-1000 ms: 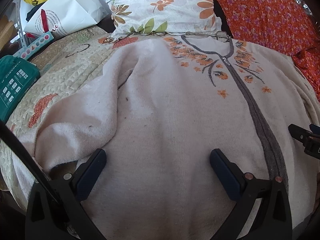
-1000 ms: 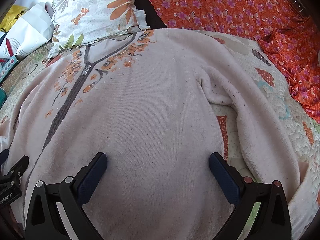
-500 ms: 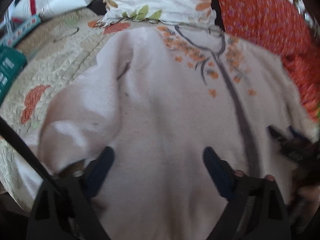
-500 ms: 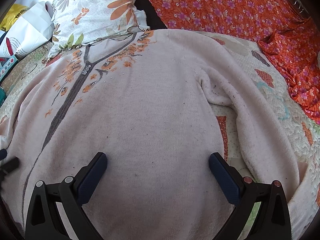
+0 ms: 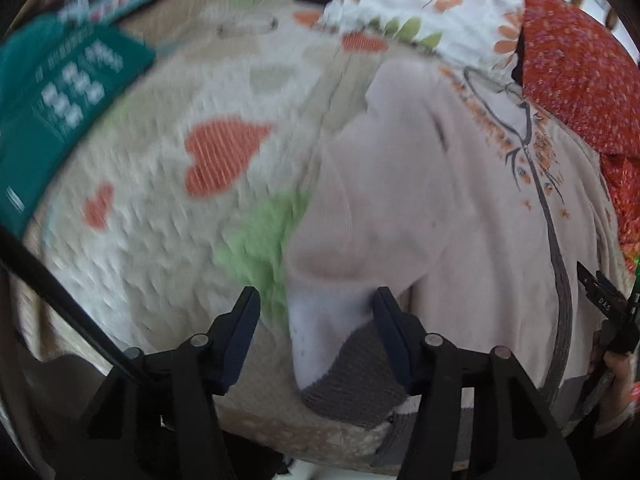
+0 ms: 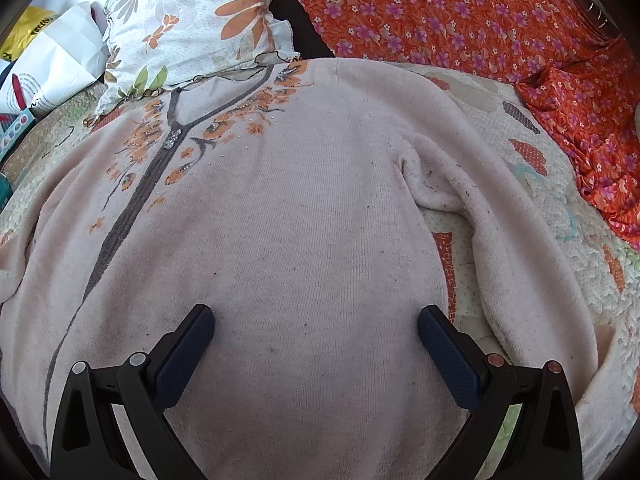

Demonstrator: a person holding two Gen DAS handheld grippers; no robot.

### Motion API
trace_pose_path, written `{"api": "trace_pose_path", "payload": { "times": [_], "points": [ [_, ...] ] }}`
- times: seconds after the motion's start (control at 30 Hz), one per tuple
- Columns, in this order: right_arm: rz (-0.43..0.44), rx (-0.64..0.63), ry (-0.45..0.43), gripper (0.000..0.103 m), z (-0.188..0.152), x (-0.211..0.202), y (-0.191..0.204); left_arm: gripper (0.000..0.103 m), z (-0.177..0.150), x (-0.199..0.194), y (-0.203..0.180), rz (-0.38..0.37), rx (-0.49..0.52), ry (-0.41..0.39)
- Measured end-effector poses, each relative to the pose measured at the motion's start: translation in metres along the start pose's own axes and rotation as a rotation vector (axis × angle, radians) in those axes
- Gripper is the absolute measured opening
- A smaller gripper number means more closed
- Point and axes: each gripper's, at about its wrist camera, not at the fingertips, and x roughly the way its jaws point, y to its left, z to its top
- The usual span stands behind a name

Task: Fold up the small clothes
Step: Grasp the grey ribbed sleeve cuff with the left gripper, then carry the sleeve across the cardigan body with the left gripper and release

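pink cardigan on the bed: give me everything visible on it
The pink cardigan looks like soft, fuzzy knit, lint-specked, with a grey front placket, orange flower embroidery and beads near the neck, and grey ribbed cuffs. It lies front up, spread flat on the quilt, collar against the floral pillow. Its sleeve trails alongside the body. The other sleeve's cuff sits between the open left hand-held gripper fingers; contact unclear. The right hand-held gripper is open over the body.

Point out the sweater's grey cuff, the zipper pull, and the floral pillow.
grey cuff [image 5: 352,380]: left wrist view, on the ribbed knit at the sleeve's end.
zipper pull [image 6: 173,139]: right wrist view, on the sparkly pull below the neckline.
floral pillow [image 6: 192,20]: right wrist view, on the white printed fabric.
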Motion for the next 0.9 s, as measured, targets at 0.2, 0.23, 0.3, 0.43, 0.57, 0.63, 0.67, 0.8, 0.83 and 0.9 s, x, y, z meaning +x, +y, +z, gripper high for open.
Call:
{"api": "trace_pose_path", "payload": {
  "times": [0.2, 0.23, 0.3, 0.43, 0.57, 0.63, 0.67, 0.8, 0.83, 0.9],
  "points": [
    [0.001, 0.001, -0.003, 0.103, 0.0, -0.001, 0.0, 0.007, -0.001, 0.01, 0.003, -0.05, -0.025, 0.013],
    [0.002, 0.001, -0.004, 0.103, 0.0, -0.001, -0.001, 0.006, 0.005, 0.002, 0.011, -0.025, -0.046, -0.018],
    [0.002, 0.0, -0.006, 0.103, -0.001, -0.001, -0.001, 0.006, 0.022, -0.024, 0.038, 0.062, -0.114, -0.115],
    [-0.002, -0.002, -0.006, 0.103, -0.002, -0.001, -0.001, 0.01, 0.059, -0.062, 0.107, 0.222, -0.275, -0.251],
    [-0.002, -0.003, -0.006, 0.103, -0.002, -0.001, 0.0, 0.018, 0.074, -0.083, 0.177, 0.352, -0.468, -0.321],
    [-0.003, -0.003, -0.006, 0.103, -0.002, -0.001, 0.0, 0.034, 0.07, -0.087, 0.201, 0.311, -0.534, -0.325],
    [-0.002, -0.003, -0.007, 0.103, -0.002, -0.001, -0.001, 0.038, 0.065, -0.089, 0.206, 0.283, -0.553, -0.329],
    [-0.003, -0.003, -0.007, 0.103, -0.002, -0.001, 0.0, 0.052, 0.04, -0.075, 0.217, 0.188, -0.576, -0.3],
    [-0.002, -0.003, -0.007, 0.103, -0.002, -0.001, 0.0, 0.052, 0.036, -0.068, 0.217, 0.173, -0.563, -0.286],
    [-0.002, -0.003, -0.007, 0.103, -0.002, -0.001, 0.0, 0.053, 0.029, -0.054, 0.214, 0.163, -0.516, -0.26]
  ]
}}
